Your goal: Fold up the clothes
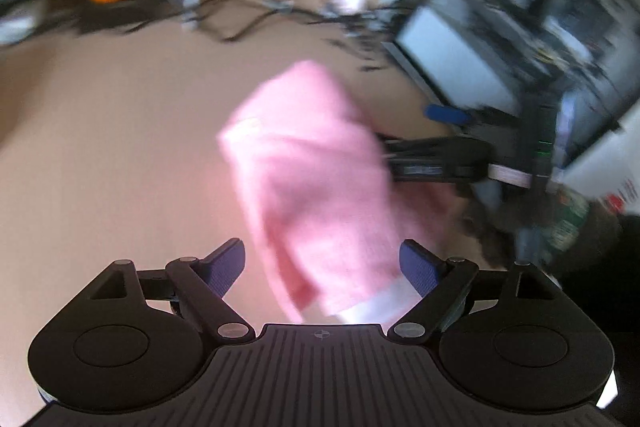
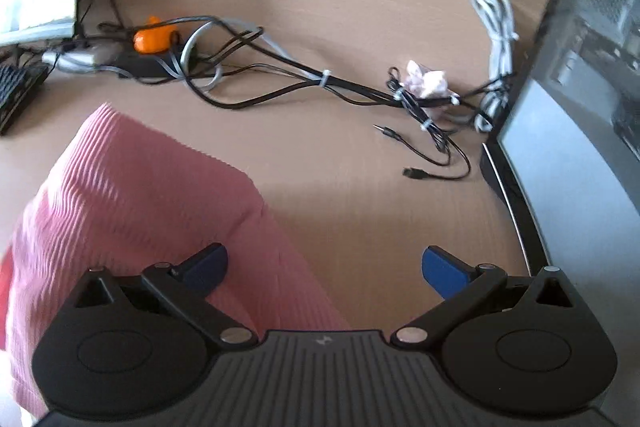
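Note:
A pink ribbed garment (image 1: 312,171) with a white band at its near end lies folded on the tan wooden table (image 1: 120,155). My left gripper (image 1: 322,263) is open just above its near end, its blue pads either side of the cloth. The right gripper's body (image 1: 436,163) shows dark at the garment's right edge in the left wrist view. In the right wrist view the garment (image 2: 136,203) fills the lower left. My right gripper (image 2: 324,267) is open; its left pad (image 2: 208,267) is over the cloth, its right pad over bare table.
A tangle of black and grey cables (image 2: 256,75) with an orange object (image 2: 154,39) crosses the far table. A white cable (image 2: 494,27), a crumpled tissue (image 2: 426,83) and a dark monitor (image 2: 568,163) stand at the right. A keyboard (image 2: 16,95) is at the left.

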Motion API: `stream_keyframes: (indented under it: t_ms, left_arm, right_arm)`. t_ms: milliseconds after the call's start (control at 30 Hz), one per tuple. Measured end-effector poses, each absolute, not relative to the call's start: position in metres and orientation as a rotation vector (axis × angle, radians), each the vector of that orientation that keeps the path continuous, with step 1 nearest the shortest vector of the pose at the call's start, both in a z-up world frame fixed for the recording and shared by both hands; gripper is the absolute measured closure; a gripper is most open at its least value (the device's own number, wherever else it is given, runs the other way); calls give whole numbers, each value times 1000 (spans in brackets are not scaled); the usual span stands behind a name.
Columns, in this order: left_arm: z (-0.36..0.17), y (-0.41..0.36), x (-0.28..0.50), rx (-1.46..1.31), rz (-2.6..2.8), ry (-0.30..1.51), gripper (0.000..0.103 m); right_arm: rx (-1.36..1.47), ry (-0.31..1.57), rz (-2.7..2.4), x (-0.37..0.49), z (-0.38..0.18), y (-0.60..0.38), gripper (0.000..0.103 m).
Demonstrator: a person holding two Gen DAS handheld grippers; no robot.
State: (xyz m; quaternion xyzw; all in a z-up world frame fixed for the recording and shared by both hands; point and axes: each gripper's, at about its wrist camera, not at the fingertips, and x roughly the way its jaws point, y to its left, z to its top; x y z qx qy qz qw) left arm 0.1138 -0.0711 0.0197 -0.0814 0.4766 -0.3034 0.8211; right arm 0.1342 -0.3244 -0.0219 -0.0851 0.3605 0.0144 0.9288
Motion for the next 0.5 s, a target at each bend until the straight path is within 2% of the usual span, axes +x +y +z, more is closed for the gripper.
stream_keyframes:
  t_ms: [100, 267, 500]
  left_arm:
    - [17, -63, 116, -209, -606, 1016, 14]
    - [18, -66, 117, -87, -463, 991, 14]
    - [22, -55, 116, 5, -382, 965, 12]
  right_arm:
    - [-186, 724, 33, 118, -13, -324, 0]
    - [-187, 758, 46, 88, -14, -312, 0]
    - [-252, 715, 87, 67, -5, -285, 0]
